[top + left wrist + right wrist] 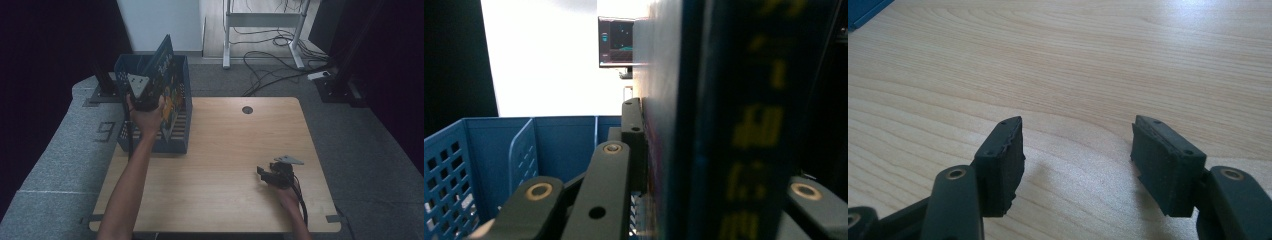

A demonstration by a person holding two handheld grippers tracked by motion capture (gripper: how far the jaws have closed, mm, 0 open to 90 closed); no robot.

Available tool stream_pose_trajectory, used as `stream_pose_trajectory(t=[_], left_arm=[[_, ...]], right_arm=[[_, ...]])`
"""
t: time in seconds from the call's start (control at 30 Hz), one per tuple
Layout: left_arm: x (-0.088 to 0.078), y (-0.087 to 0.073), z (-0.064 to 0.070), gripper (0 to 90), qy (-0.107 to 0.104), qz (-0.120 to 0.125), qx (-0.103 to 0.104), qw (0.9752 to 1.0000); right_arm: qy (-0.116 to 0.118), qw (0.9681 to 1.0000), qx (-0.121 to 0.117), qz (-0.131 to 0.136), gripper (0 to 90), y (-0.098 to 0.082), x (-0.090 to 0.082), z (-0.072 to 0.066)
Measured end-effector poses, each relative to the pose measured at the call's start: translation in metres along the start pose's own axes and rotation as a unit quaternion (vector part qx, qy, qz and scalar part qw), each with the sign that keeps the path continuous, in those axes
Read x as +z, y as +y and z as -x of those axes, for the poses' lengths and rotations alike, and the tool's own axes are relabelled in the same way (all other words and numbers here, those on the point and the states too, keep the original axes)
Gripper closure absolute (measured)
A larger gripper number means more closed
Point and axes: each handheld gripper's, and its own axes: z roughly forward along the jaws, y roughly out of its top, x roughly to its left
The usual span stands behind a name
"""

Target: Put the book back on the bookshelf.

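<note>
A dark blue book [165, 62] with yellow lettering stands upright, tilted, in a blue perforated plastic basket [175, 145] at the table's far left. My left gripper [145, 90] is shut on the book's lower part, held by a hand above the basket. In the left gripper view the book [744, 125] sits edge-on between the jaws of the left gripper [704, 150], with the basket's back wall [559, 140] behind it. My right gripper [267, 175] rests low over the table near the front right. Its jaws are open with nothing between them [1078, 150].
The wooden table [225, 145] has a round cable hole [247, 110] near its far edge. A divider [521, 155] stands inside the basket. Desk legs and cables [270, 55] lie on the floor beyond the table. A monitor [616, 42] glows far off.
</note>
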Motion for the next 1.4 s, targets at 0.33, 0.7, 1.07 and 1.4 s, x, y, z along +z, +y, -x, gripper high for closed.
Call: stream_pose_trajectory(t=[0.33,0.7,1.07,1.4], left_arm=[[0.011,-0.006,0.005,82.3,0.013,0.008,0.003,0.9999],[0.025,-0.01,0.011,82.3,0.012,0.007,0.008,0.9999],[0.034,-0.022,0.023,82.3,0.011,0.001,0.018,0.9998],[0.038,-0.046,0.026,82.1,0.009,-0.021,0.024,0.9995]], right_arm=[[0.0,1.0,0.001,0.001,37.0,0.0,0.0,0.0],[0.001,1.0,0.004,0.003,37.1,-0.001,0.0,0.001],[0.001,1.0,0.005,0.003,36.9,-0.001,-0.001,0.001],[-0.002,1.0,0.004,0.001,36.9,-0.001,-0.001,0.0]])
